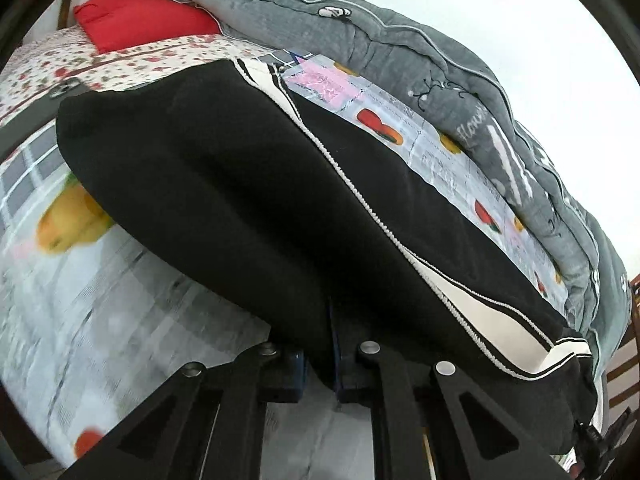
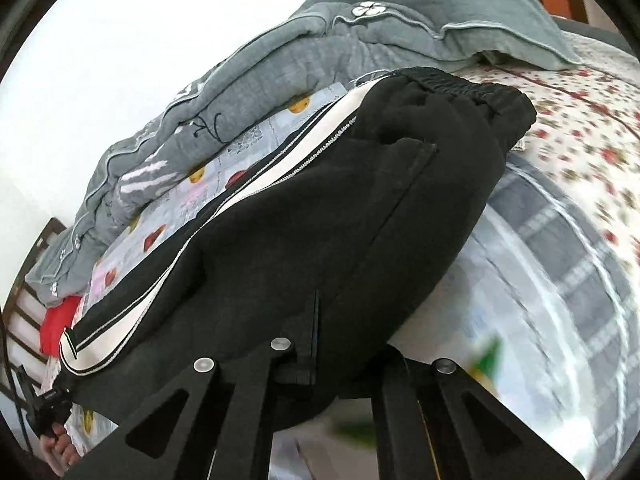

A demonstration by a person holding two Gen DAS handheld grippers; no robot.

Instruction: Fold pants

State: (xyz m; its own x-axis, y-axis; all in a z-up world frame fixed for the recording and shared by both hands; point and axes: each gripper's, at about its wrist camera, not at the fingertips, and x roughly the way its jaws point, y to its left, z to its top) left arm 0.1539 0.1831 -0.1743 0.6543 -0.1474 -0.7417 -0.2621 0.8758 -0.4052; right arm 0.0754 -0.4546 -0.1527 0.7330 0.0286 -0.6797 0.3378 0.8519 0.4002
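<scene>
Left tongs [image 1: 334, 360]: we see them closed on the near edge of the black track pants [image 1: 240, 184]; the cloth disappears between the two blue-edged pads right at the tips.
Right tongs [image 2: 314, 344]: pinched together as well, with a fold of the same pants [image 2: 320, 208] caught between the pads, which stand almost flush.
Pants, from the left tongs: the fabric rises straight ahead of the tips and hangs lifted, with the bed sheet [image 1: 120, 320] showing beneath its left side. The white side stripe [image 1: 500, 320] runs away up and to the right of the tips.
Pants, from the right tongs: the elastic waistband [image 2: 472, 80] lies far ahead and to the right of the tips; the side stripe runs off to the left.
Other hand: in the right wrist view, low and far left of the tongs, we make out fingers [image 2: 60, 450] around the other tool.
Beyond the pants: a grey quilt [image 1: 400, 52] is bunched along the far side of the bed, past the stripe. A red pillow [image 1: 136, 20] sits at the far left in the left wrist view.
Step in hand: we judge this to be carrying the near edge over toward the far edge, to lay one half on the other.
Doing it well: we would keep both tongs level with each other and travelling together, so that the held edge stays straight. We would hold the cloth taut between them, lift only enough to clear the lower layer, and set it down with the stripe edges matched before letting go.
Risk: thick cloth may slip from one pinch, and then the fold would land skewed.
</scene>
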